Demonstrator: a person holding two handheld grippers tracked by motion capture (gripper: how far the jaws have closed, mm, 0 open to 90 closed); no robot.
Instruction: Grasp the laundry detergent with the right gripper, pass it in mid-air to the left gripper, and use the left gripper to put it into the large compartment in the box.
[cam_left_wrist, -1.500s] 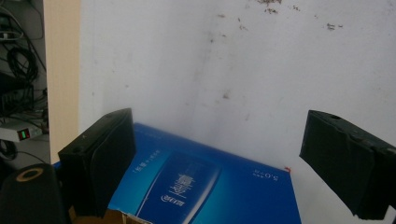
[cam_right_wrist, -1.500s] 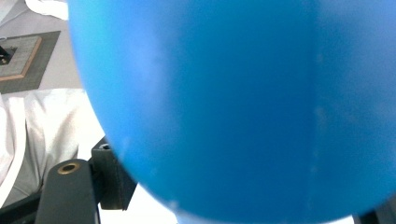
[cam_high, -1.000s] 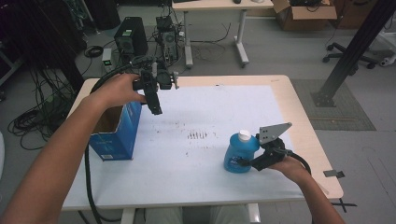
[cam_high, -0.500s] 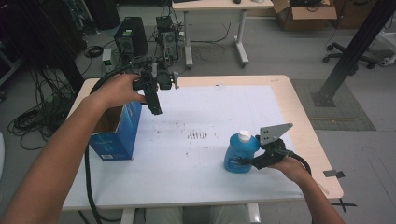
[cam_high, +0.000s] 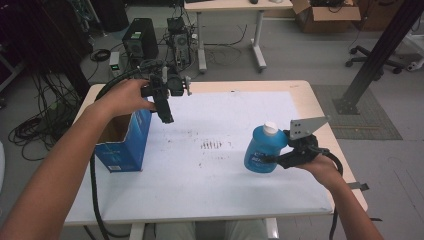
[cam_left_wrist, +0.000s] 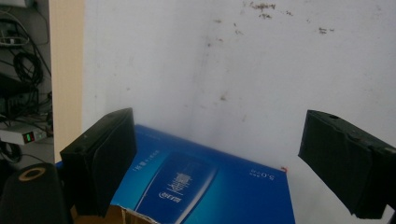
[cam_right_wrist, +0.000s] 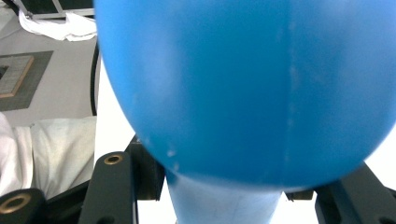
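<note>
- Looking from the high view, the right gripper (cam_high: 278, 159) pinches the blue bottle (cam_high: 262, 150) above the white table (cam_high: 225, 190); the left gripper (cam_high: 165, 114) hangs over the blue box (cam_high: 122, 150).
- Left gripper view: jaws spread wide above the box (cam_left_wrist: 210, 186).
- Right gripper view: jaws clamped on the bottle (cam_right_wrist: 243, 88).

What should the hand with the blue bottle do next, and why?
Probably carry the blue bottle leftward toward the open blue box. The right gripper is shut on the bottle, tilted off the table, while the left gripper waits open above the box.
</note>
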